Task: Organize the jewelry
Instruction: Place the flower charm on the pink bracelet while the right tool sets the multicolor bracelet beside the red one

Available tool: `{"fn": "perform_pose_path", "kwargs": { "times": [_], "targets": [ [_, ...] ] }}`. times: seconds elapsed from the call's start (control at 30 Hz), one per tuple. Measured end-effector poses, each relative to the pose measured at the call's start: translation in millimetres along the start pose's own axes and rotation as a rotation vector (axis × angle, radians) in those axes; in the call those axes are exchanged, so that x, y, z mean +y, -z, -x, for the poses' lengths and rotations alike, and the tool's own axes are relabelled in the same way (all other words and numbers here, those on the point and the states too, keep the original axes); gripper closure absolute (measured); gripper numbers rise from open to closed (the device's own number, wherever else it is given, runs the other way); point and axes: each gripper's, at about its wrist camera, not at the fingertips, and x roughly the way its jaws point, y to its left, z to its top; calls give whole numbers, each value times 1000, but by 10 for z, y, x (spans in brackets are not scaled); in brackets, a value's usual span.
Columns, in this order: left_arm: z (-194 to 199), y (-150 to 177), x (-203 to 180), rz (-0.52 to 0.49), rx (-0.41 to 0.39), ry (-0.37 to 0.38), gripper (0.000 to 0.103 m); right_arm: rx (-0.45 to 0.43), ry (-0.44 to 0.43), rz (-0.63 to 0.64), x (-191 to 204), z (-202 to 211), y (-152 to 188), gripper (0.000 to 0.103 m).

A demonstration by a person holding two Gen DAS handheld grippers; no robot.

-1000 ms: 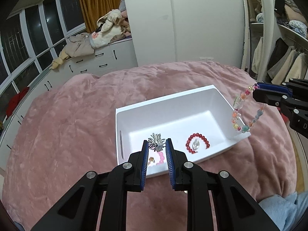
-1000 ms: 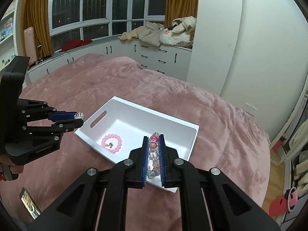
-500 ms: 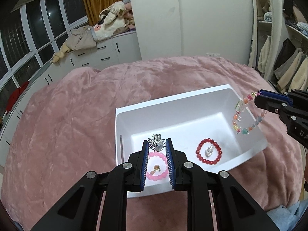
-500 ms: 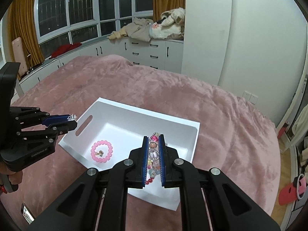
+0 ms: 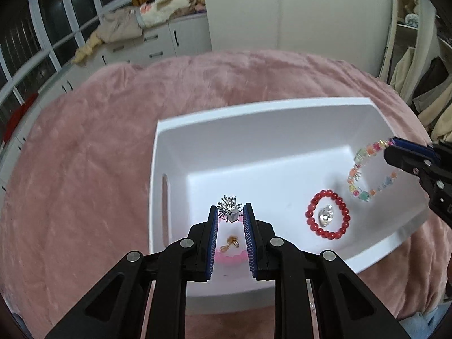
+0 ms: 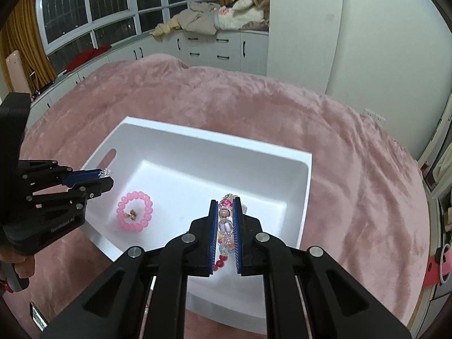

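A white bin [image 5: 254, 113] [image 6: 214, 144] sits on a pink blanket. My left gripper [image 5: 230, 214] is shut on a silver spiky brooch [image 5: 229, 208] and holds it above the bin's left part; it also shows in the right wrist view [image 6: 105, 173]. My right gripper [image 6: 225, 207] is shut on a multicolour bead bracelet [image 6: 226, 226], which hangs over the bin's right side in the left wrist view [image 5: 364, 175]. In the bin lie a red bead bracelet [image 5: 327, 214] around a clear crystal [image 5: 325, 216], and a pink bead bracelet [image 6: 134, 211] around an amber earring [image 6: 130, 214].
The pink blanket [image 5: 99, 141] covers the bed all round the bin. White drawers with piled clothes [image 6: 220, 19] stand behind the bed under the windows. A white wall [image 5: 296, 14] and an open wardrobe [image 5: 423, 70] are at the back right.
Both grippers have moved forward and down over the bin, each still holding its piece. The bin looks larger and closer in both views.
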Motion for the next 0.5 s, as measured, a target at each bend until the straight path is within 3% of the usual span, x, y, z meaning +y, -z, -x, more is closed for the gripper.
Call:
{"fn": "perform_pose_path", "kwargs": {
  "times": [0.13, 0.37, 0.5],
  "targets": [
    [-230, 30, 78, 53, 69, 78, 80, 33, 2, 5, 14, -107, 51, 92],
    [-375, 91, 99, 54, 102, 74, 79, 69, -4, -4, 31, -202, 136, 92],
    [-304, 88, 59, 30, 87, 62, 68, 53, -4, -11, 16, -144, 146, 91]
  ]
}}
